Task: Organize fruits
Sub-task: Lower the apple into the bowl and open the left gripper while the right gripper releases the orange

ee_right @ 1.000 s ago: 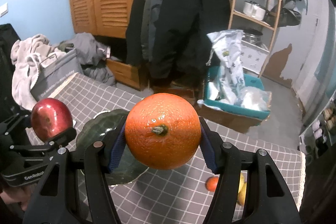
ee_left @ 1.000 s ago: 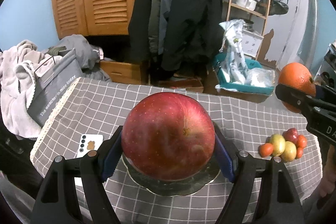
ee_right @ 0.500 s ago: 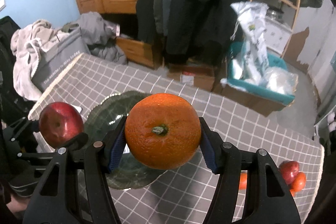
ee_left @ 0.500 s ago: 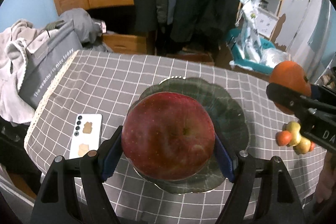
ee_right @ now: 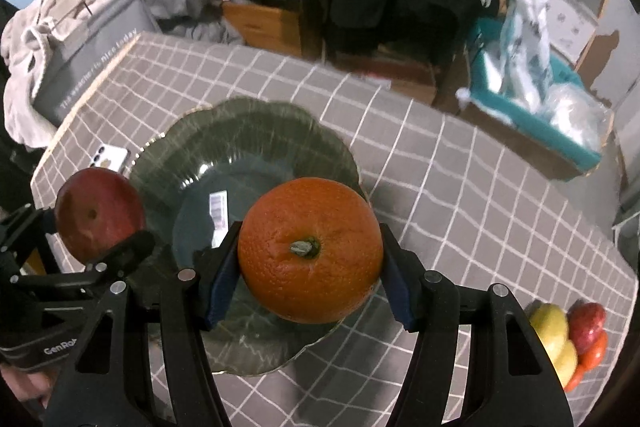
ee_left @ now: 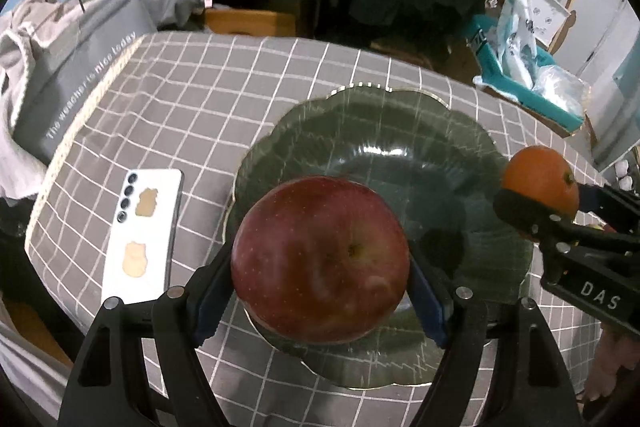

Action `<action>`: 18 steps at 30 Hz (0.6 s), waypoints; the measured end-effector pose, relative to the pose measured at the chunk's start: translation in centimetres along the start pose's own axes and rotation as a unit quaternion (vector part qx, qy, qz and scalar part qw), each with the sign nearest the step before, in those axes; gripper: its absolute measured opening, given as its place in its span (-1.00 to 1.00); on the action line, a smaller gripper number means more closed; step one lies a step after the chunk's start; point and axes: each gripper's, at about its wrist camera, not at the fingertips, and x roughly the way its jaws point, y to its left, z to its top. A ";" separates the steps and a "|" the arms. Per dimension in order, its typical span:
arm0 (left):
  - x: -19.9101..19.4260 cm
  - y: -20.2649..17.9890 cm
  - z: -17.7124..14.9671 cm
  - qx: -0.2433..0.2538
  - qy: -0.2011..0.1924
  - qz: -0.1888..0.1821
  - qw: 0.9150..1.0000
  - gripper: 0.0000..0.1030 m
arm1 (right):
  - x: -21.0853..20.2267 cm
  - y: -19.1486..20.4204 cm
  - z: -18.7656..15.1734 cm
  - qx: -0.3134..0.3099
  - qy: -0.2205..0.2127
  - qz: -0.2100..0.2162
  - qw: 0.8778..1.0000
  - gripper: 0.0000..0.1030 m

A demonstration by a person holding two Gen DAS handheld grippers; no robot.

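My left gripper (ee_left: 320,283) is shut on a large red apple (ee_left: 320,261) and holds it above the near left part of a dark green glass plate (ee_left: 400,131). My right gripper (ee_right: 310,267) is shut on an orange (ee_right: 310,251) and holds it above the plate's (ee_right: 248,131) near right part. The orange (ee_left: 540,183) shows at the right of the left wrist view, the apple (ee_right: 100,215) at the left of the right wrist view. A small pile of yellow and red fruits (ee_right: 568,331) lies on the cloth to the right.
A grey checked tablecloth (ee_left: 192,95) covers the table. A white phone (ee_left: 142,235) lies left of the plate. A grey bag (ee_left: 76,75) and clothes sit past the left edge. A teal bin (ee_right: 532,115) with bags stands behind the table.
Both grippers have tilted down and moved in over the plate with their fruits. The plate now fills the middle of both views.
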 end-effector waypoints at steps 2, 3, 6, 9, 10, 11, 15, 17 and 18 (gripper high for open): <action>0.7 -0.1 -0.1 0.002 0.012 0.000 1.000 0.56 | 0.8 0.0 -0.2 -0.001 0.010 0.001 1.000 0.23; 1.0 -0.2 -0.2 0.002 0.017 0.000 1.000 0.56 | 1.0 0.0 -0.3 -0.003 0.013 0.000 1.000 0.23; 1.7 -0.4 -0.4 -0.001 0.030 0.000 1.000 0.56 | 1.4 0.2 -0.3 -0.008 0.018 0.000 1.000 0.23; 2.7 -0.7 -0.5 0.001 0.045 0.000 0.999 0.56 | 1.8 0.4 -0.4 -0.013 0.021 0.003 1.000 0.23; 3.1 -0.8 -0.6 0.001 0.052 -0.001 0.999 0.56 | 1.9 0.4 -0.4 -0.013 0.022 0.004 1.000 0.23; 3.4 -0.9 -0.7 0.000 0.059 -0.003 0.998 0.56 | 2.0 0.4 -0.4 -0.012 0.024 0.005 1.000 0.23; 4.2 -1.0 -1.1 -0.002 0.081 -0.010 0.997 0.56 | 2.3 0.3 -0.3 -0.007 0.029 0.011 1.000 0.24; 4.5 -1.2 -1.3 0.002 0.089 -0.008 0.996 0.56 | 2.5 0.3 -0.3 -0.003 0.031 0.014 0.999 0.24; 4.7 -1.2 -1.4 0.004 0.093 -0.007 0.996 0.56 | 2.6 0.2 -0.3 -0.002 0.032 0.015 0.999 0.24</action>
